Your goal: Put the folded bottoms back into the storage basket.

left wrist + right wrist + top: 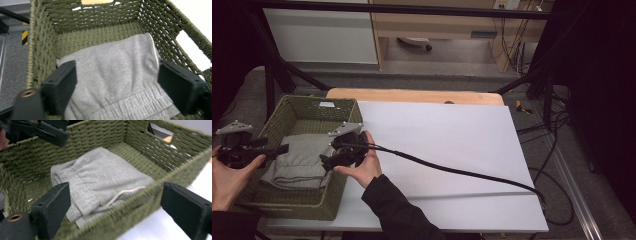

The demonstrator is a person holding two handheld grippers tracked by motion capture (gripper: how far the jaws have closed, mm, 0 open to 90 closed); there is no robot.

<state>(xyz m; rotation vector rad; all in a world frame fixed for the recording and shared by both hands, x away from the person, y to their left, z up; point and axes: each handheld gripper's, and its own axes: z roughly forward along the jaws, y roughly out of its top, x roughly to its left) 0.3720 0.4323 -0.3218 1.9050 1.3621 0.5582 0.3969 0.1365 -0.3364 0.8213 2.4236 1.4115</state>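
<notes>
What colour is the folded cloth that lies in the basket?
The cloth is light grey; the left gripper view shows it best.

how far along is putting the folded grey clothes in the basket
Looks nearly done: the folded grey garment lies flat inside the green woven basket. In hand: nothing; the left gripper and right gripper both stand open, no cloth between the jaws. Left: probably just drawing both grippers clear of the basket.
</notes>
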